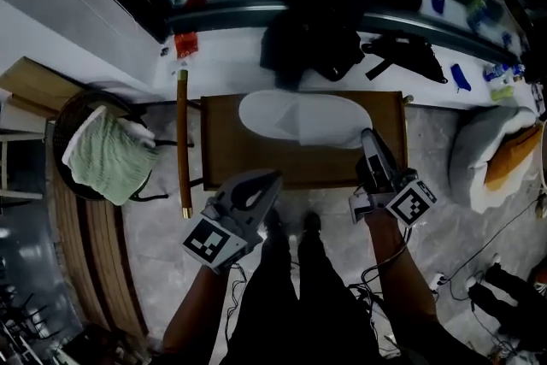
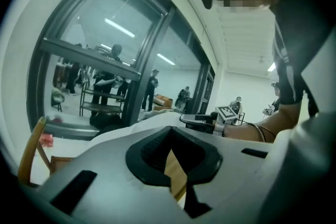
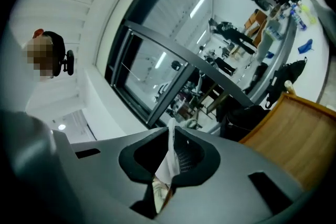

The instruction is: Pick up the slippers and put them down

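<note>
A pair of white slippers point(image 1: 299, 117) lies on the small wooden table point(image 1: 231, 154), toes to the left. My right gripper point(image 1: 368, 138) reaches the slippers' right end. In the right gripper view its jaws point(image 3: 169, 162) are shut on a thin white edge of slipper fabric point(image 3: 170, 150). My left gripper point(image 1: 270, 178) hangs over the table's front edge, short of the slippers. Its jaws point(image 2: 170, 157) look shut with nothing between them, and only the table's wood shows through the slit. Beyond them rise the white slipper point(image 2: 155, 119) and the right gripper point(image 2: 202, 121).
A round chair with a green towel point(image 1: 107, 156) stands at the left, a wooden pole point(image 1: 182, 141) between it and the table. Black bags point(image 1: 312, 43) lie behind the table by the window wall. A grey and orange cushion point(image 1: 491, 151) sits at the right. Cables trail on the floor.
</note>
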Demonstrator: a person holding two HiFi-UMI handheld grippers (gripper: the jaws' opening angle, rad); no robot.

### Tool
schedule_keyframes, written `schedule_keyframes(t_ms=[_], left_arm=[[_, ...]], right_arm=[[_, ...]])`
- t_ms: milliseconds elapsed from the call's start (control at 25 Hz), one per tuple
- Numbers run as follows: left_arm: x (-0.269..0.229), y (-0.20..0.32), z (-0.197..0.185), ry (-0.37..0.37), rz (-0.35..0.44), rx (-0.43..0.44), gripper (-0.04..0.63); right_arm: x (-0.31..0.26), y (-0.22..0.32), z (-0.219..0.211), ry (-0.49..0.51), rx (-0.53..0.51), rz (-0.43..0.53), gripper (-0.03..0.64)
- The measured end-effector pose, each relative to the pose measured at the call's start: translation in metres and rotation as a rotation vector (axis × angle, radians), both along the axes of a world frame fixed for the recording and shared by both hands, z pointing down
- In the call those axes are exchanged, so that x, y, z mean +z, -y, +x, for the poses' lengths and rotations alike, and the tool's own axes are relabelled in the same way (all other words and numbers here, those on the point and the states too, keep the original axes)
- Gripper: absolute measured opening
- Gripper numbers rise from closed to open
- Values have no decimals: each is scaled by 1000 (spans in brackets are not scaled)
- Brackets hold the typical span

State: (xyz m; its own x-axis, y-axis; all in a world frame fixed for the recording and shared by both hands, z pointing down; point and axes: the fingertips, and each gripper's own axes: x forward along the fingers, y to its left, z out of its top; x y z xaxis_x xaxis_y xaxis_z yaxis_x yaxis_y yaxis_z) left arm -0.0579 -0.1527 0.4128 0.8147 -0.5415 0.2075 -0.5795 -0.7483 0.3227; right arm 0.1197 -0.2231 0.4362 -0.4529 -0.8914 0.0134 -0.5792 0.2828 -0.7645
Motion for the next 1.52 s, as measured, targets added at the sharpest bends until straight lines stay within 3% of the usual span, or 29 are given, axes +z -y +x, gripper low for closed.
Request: schedule_keyframes(t_ms=[320,600,760,1080,1520], left_arm=[[90,18,-2,27,-75,-42,2],[125,24,10,23,-111,-35,2],[135,22,15,17,-127,-23,2],[157,22,24,30,-133,3,2],[165,20,35,14,-147,15,2]], right_arm=[[110,-3,-10,-7,-31,-168,46],[158,4,-11,-88,-38,-260,44],[178,4,-8,-225,-49,-299,46],[209,8,-14,-627,-143,-345,46],[232,13,-15,-983,-210,-362,66]])
